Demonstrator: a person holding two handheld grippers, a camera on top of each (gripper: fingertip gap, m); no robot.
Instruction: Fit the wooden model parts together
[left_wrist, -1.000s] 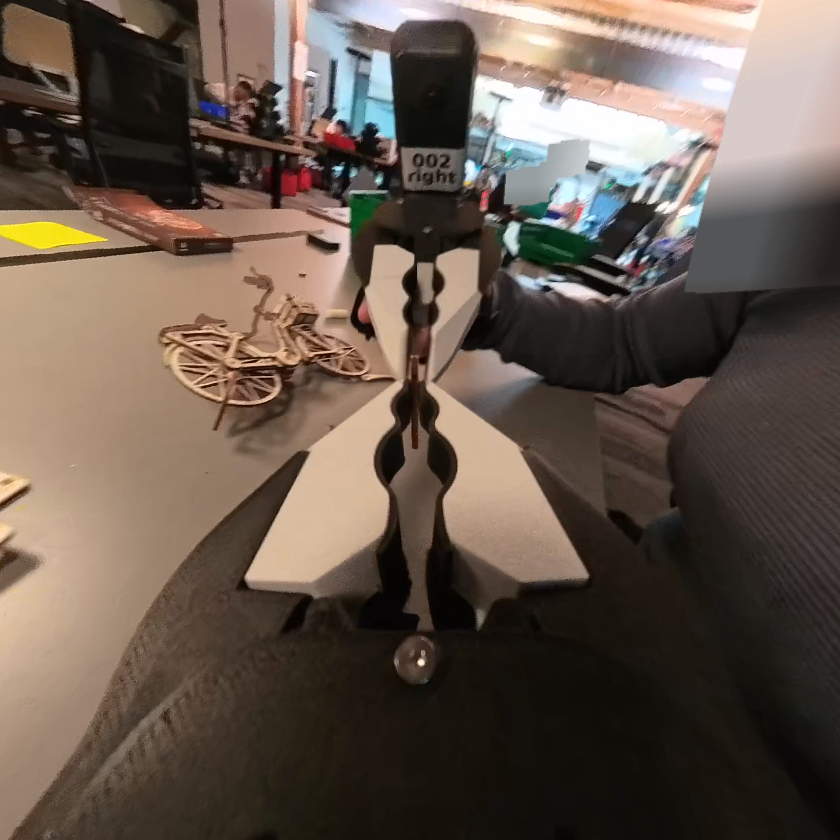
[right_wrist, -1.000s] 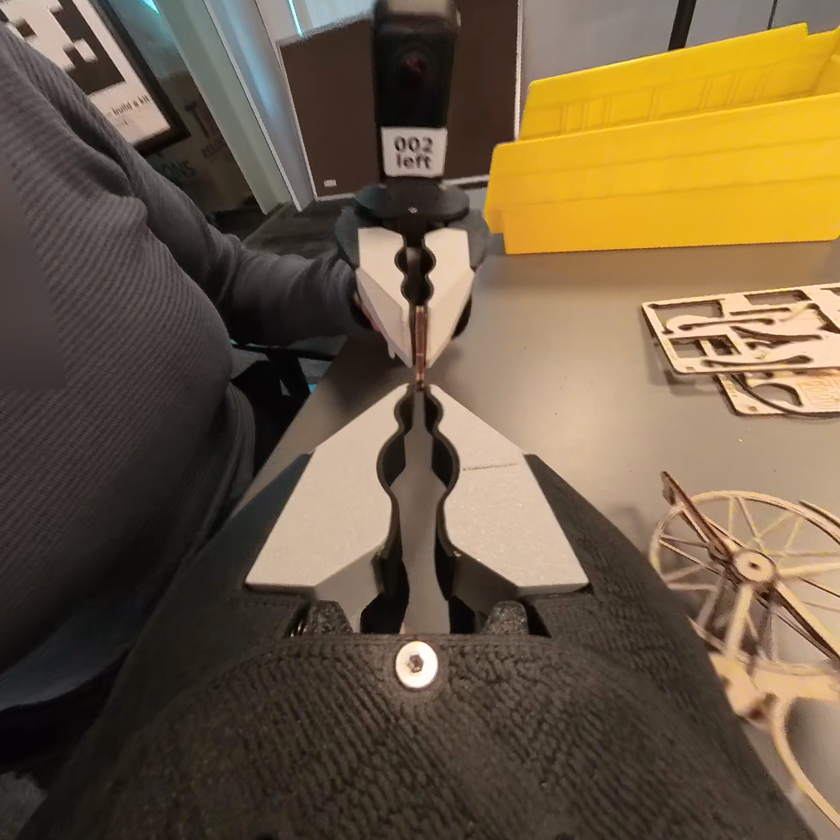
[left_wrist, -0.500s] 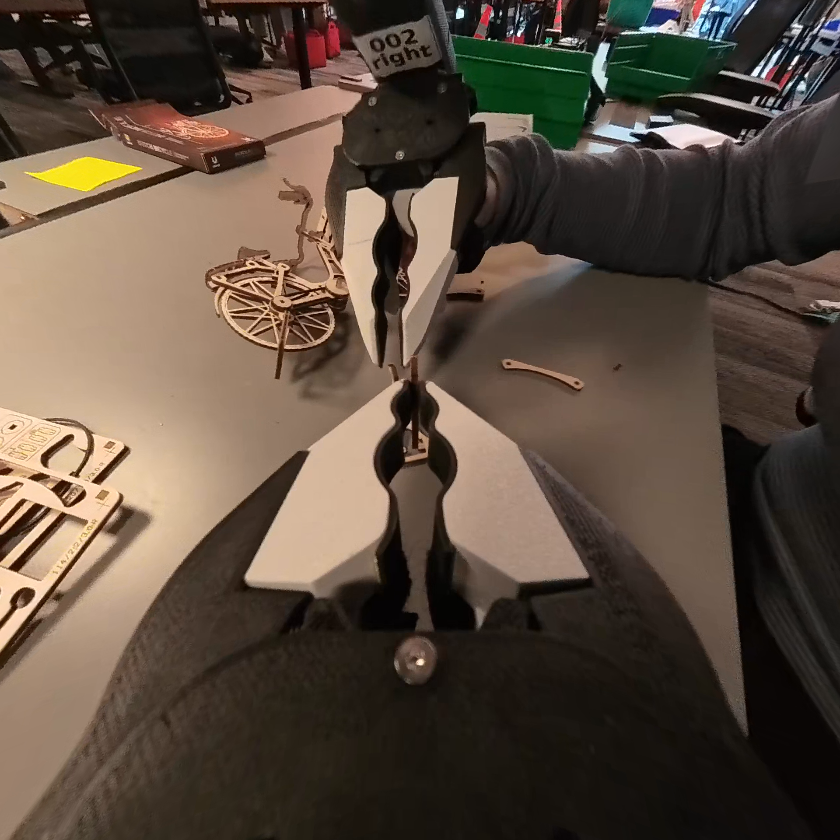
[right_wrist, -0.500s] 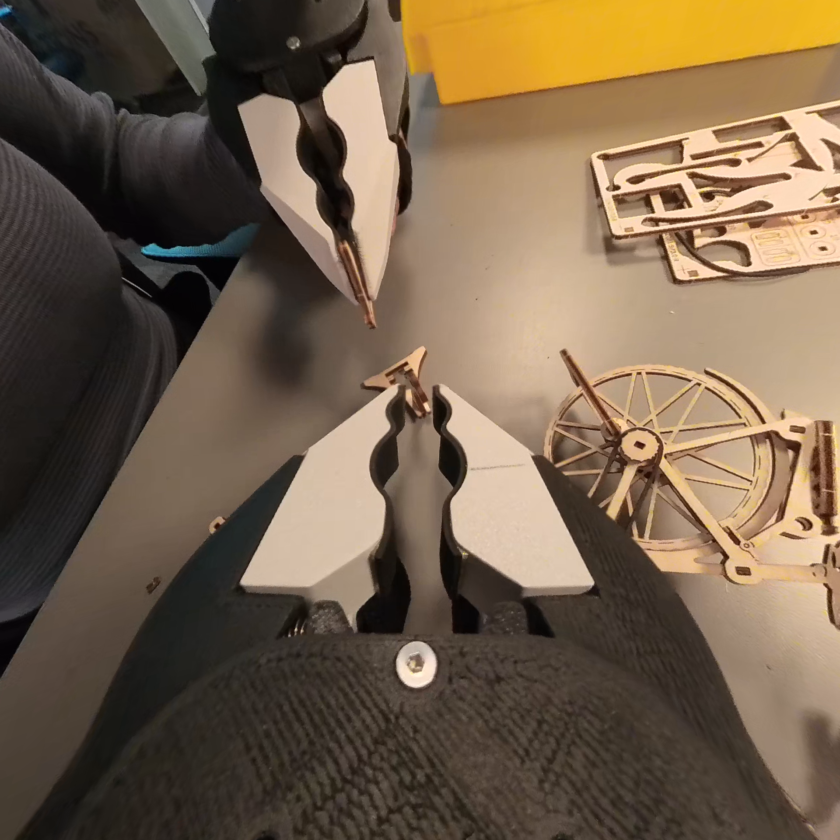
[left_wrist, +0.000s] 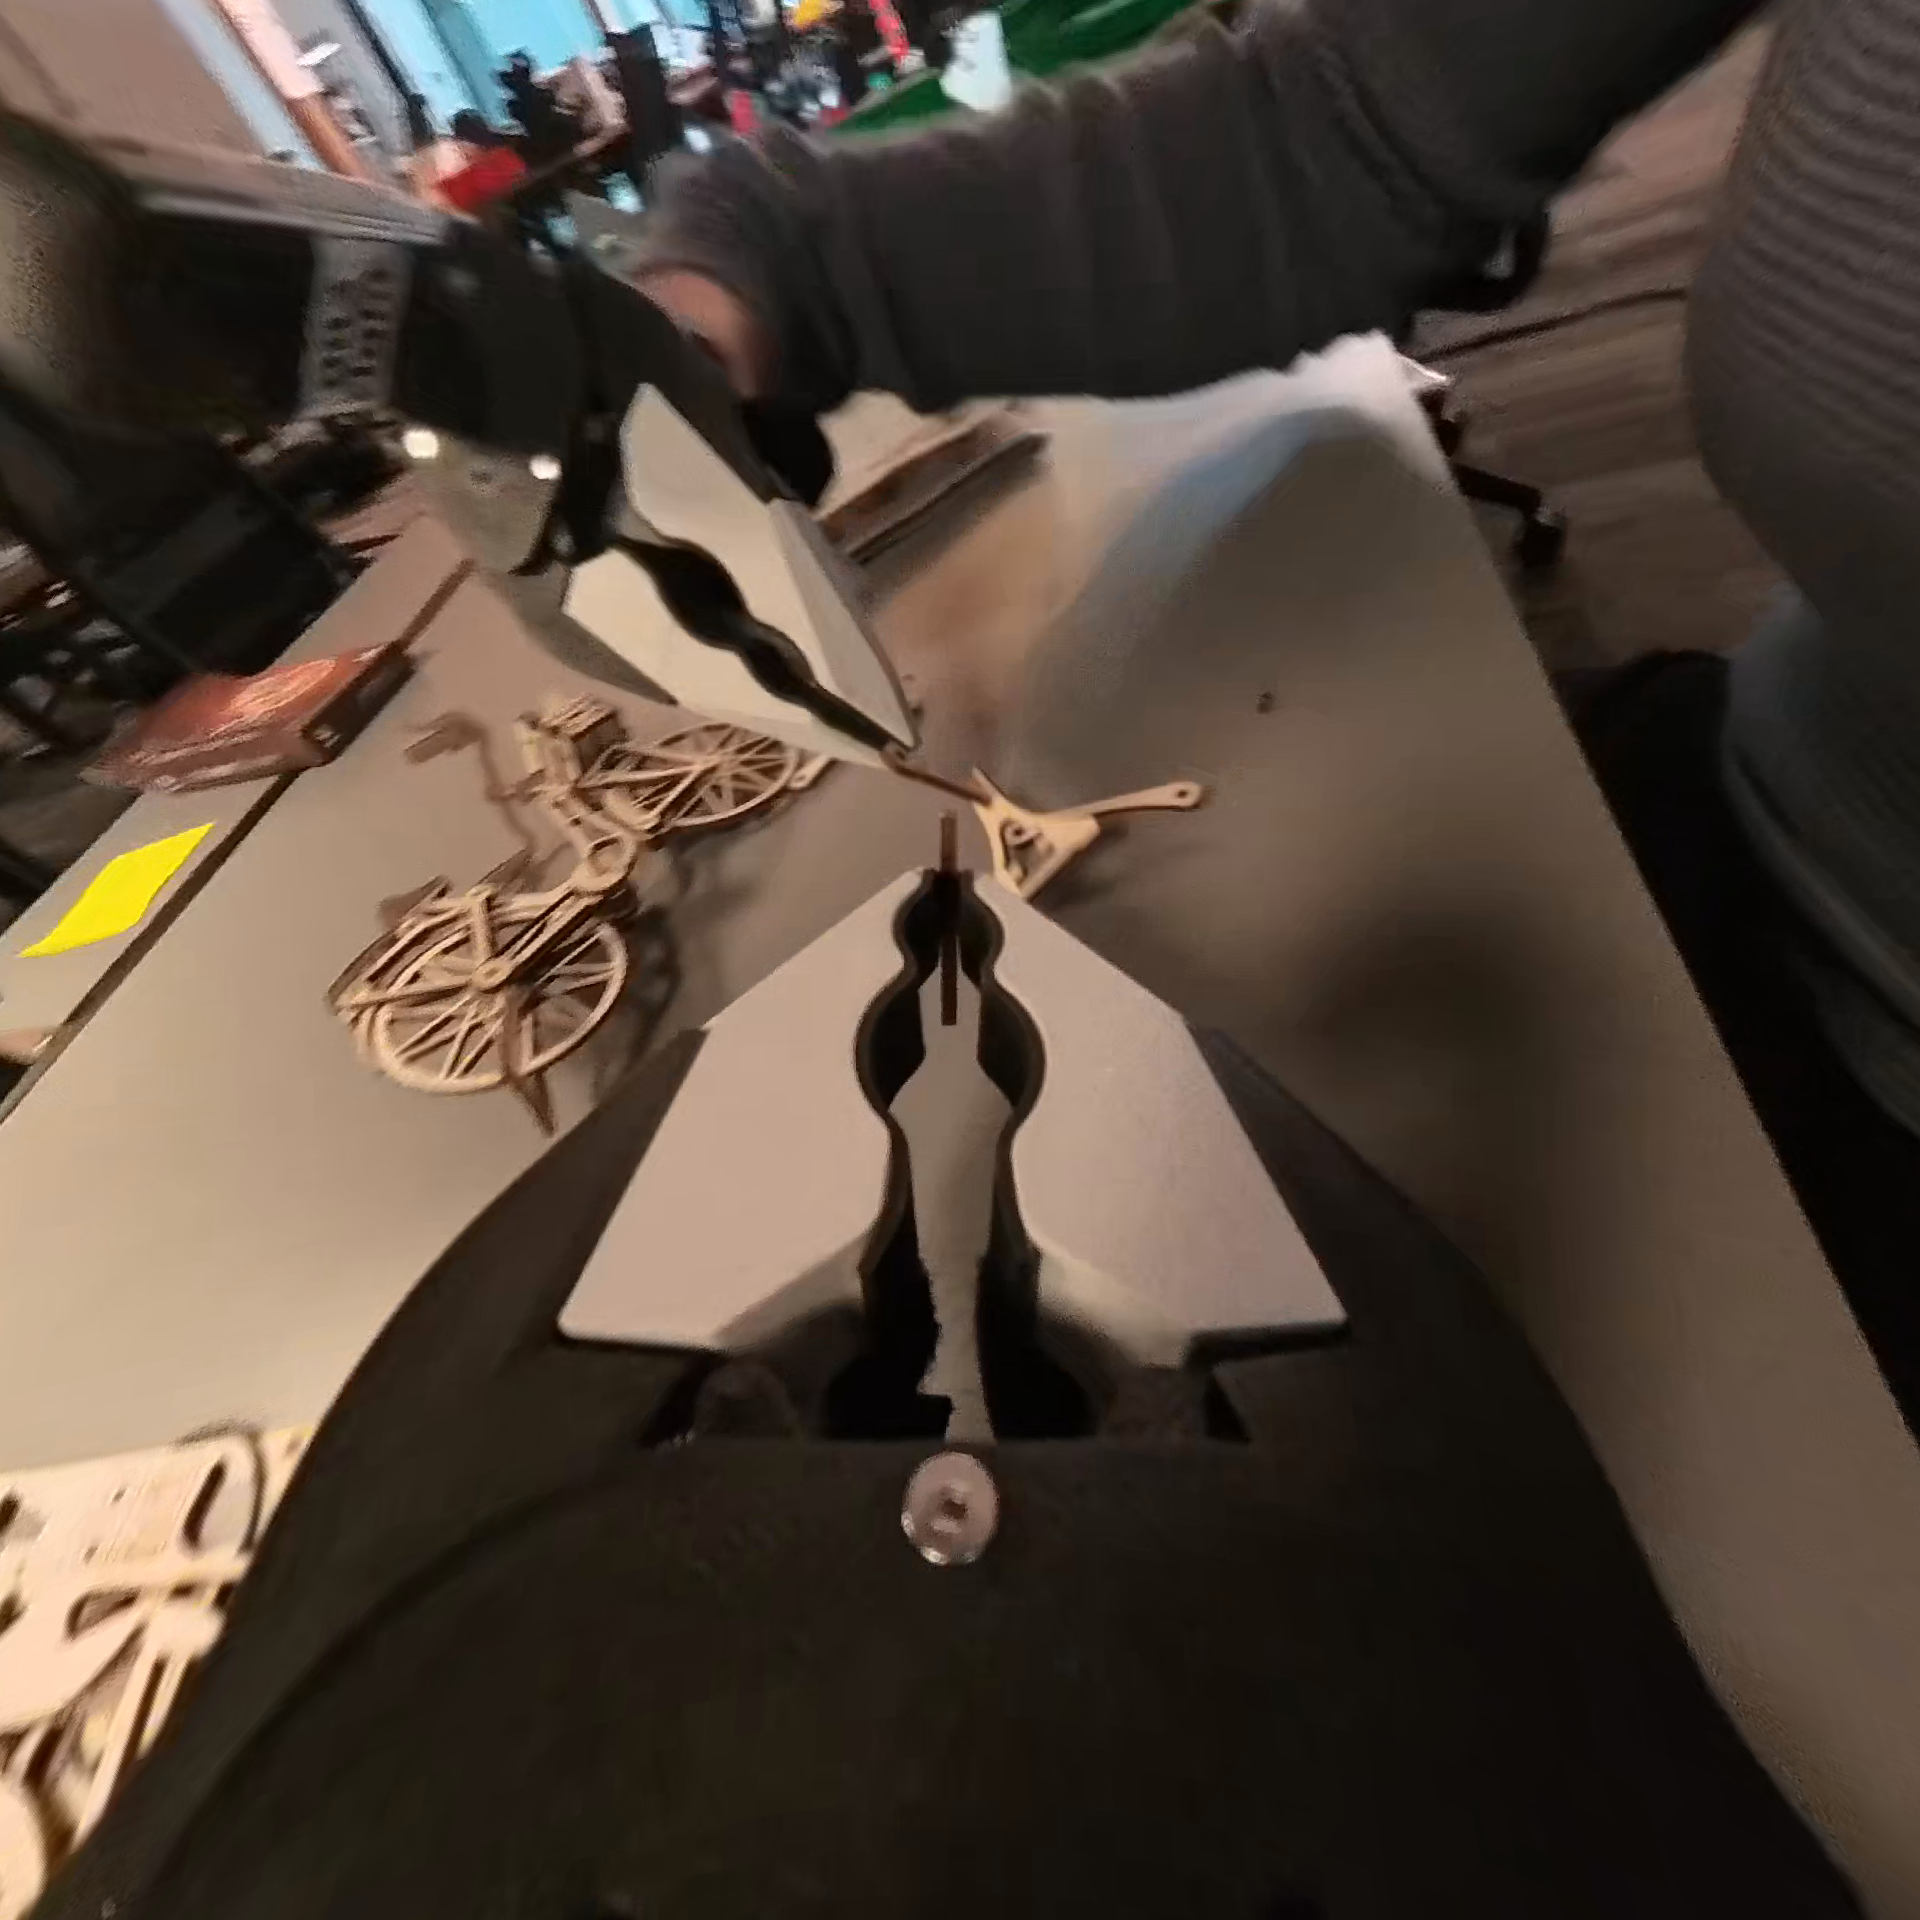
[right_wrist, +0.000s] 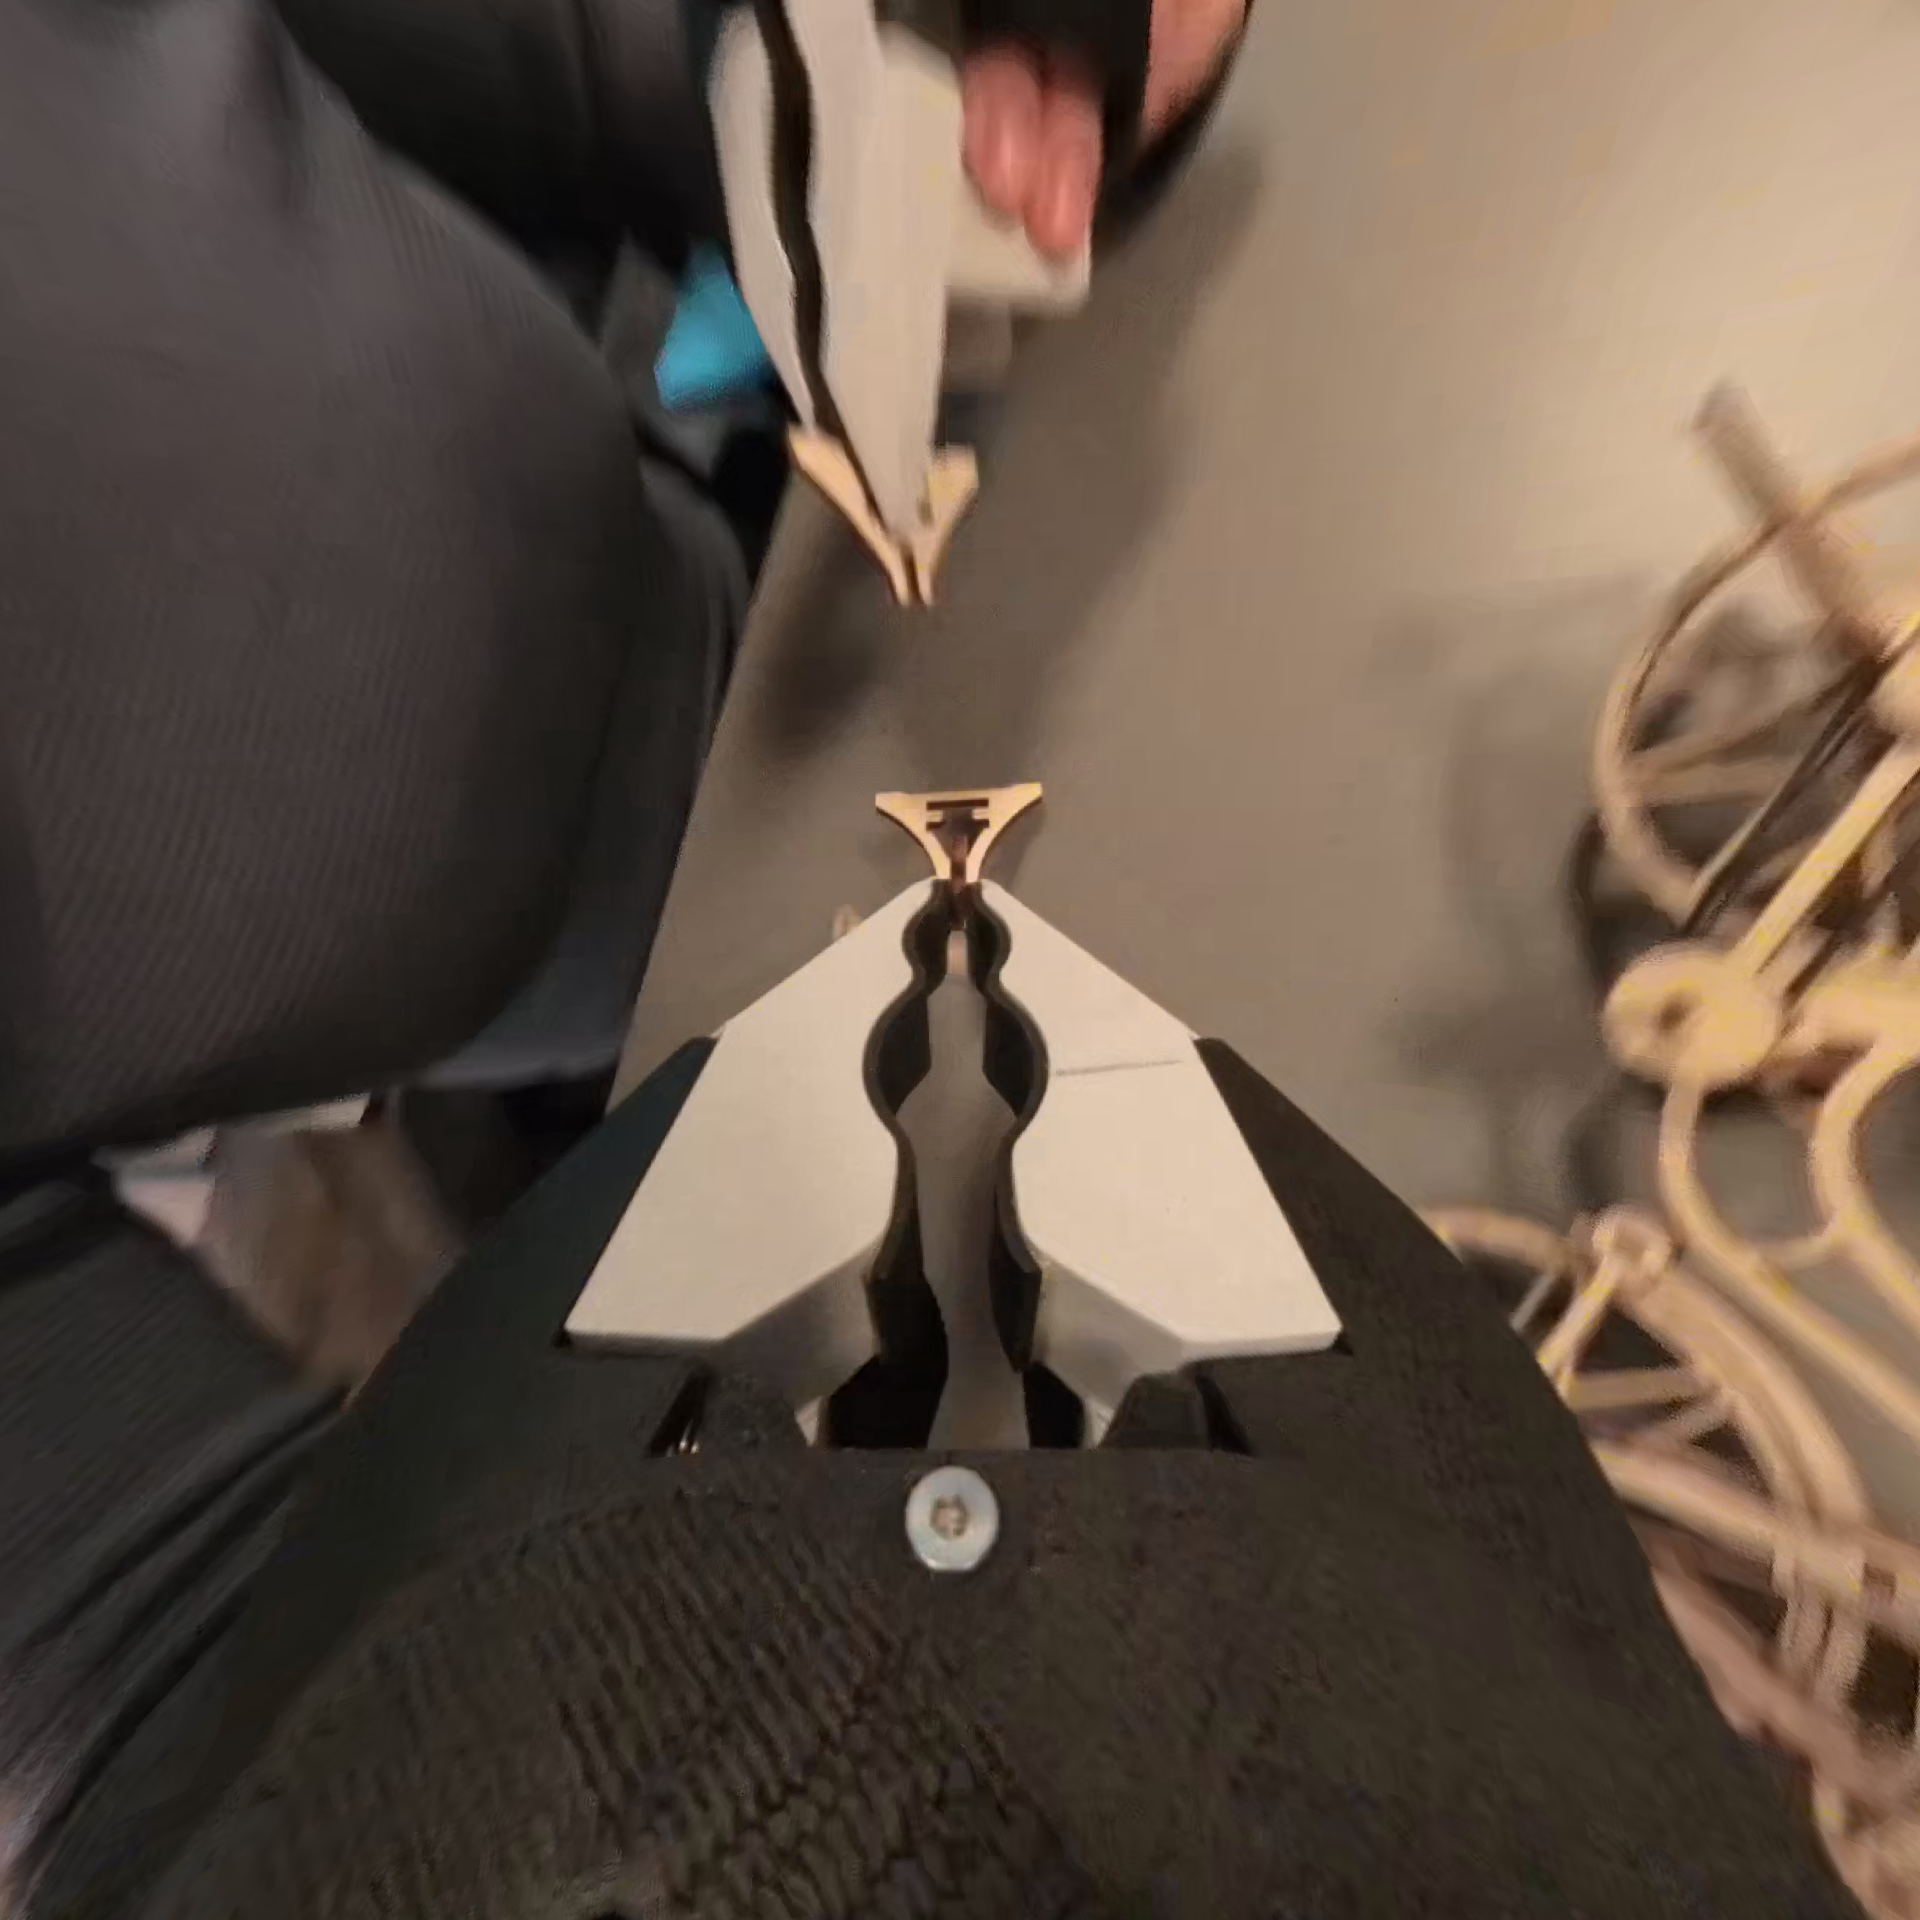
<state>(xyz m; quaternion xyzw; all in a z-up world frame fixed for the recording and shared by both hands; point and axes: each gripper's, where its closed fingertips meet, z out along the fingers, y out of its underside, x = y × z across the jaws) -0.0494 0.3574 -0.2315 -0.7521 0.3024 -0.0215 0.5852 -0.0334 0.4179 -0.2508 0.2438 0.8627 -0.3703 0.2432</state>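
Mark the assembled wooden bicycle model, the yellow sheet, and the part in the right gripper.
Assembled pale wooden bicycle model (left_wrist: 488, 987): left wrist view, near wheel.
Flat yellow sheet (left_wrist: 120, 902): left wrist view, centre.
Small triangular wooden part (right_wrist: 956, 836): right wrist view, wide end.

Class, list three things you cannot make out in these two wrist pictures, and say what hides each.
Left wrist view: the wooden part in the left gripper shows edge-on only; its outline is hidden.
Right wrist view: the bicycle model is motion-blurred and cut by the right edge.
Left wrist view: the part sheets are blurred, cut by the edge and the gripper's body.
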